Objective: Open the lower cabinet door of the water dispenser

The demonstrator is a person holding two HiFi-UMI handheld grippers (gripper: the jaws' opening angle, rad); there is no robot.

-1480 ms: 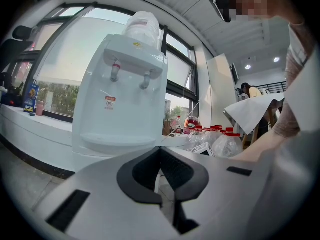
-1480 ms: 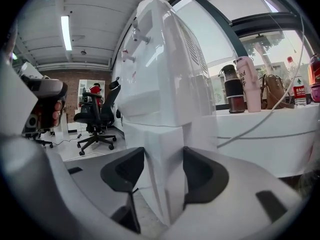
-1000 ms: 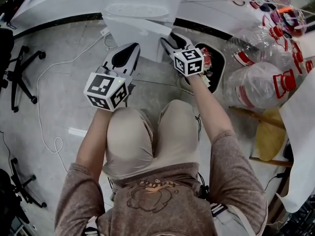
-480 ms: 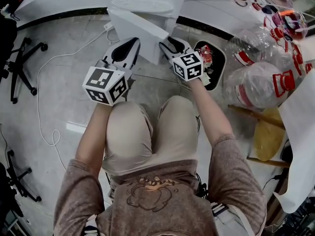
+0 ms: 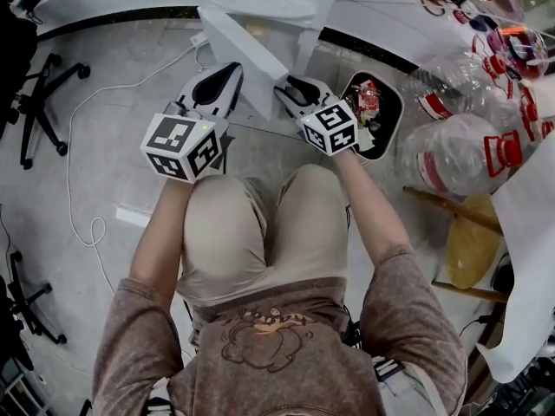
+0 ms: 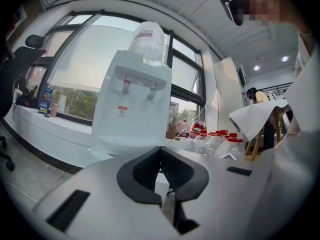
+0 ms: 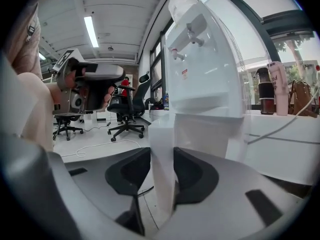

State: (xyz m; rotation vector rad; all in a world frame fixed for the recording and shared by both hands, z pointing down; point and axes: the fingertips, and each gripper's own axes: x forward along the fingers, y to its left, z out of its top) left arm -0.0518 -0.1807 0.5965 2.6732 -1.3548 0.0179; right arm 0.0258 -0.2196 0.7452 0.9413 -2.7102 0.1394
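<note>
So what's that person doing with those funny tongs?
A person holds a pair of tongs in each hand in front of a white water dispenser. The right tongs are pinched on the edge of its lower cabinet door, which stands swung partly open. The left tongs are shut on nothing and hang off to the side, not touching the door.

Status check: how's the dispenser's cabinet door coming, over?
Right gripper shut on lower cabinet door, at its free edge. Left gripper shut, empty, close beside the door, possibly in its swing. Door partly open on the water dispenser.
</note>
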